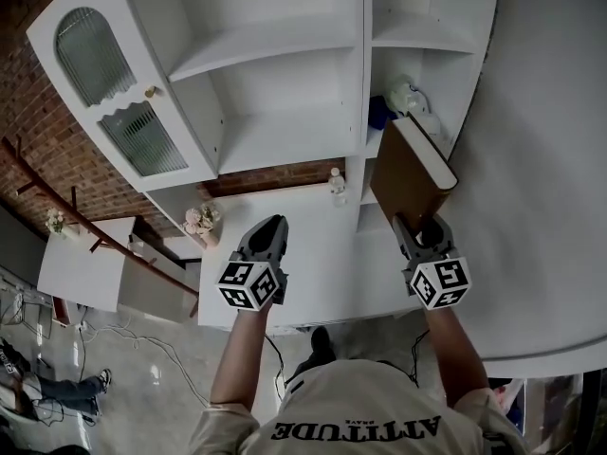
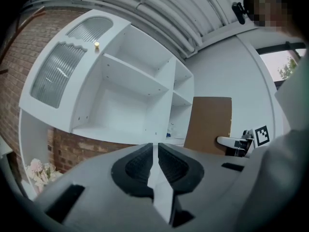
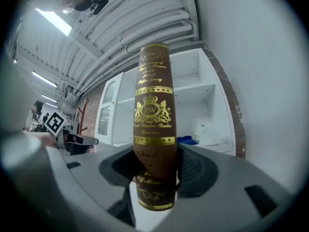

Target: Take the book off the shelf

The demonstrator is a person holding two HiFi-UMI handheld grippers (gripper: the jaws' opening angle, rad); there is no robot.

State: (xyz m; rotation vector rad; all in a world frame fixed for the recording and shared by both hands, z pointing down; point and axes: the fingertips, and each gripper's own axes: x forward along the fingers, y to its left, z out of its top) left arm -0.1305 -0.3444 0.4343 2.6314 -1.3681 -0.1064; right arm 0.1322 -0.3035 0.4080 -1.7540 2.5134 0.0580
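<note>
- The right gripper [image 1: 424,227] has its jaws clamped on the lower spine of the brown book [image 1: 408,173], which stands upright between them, gilt lettering facing the right gripper view
- The book is clear of the white shelf unit [image 1: 285,93], held in front of its narrow right-hand compartments
- The left gripper [image 1: 266,235] has its jaws drawn almost together with nothing between them
- A blue item [image 1: 377,112] lies on a right-hand shelf, and pink flowers [image 1: 201,221] sit below the cabinet
</note>
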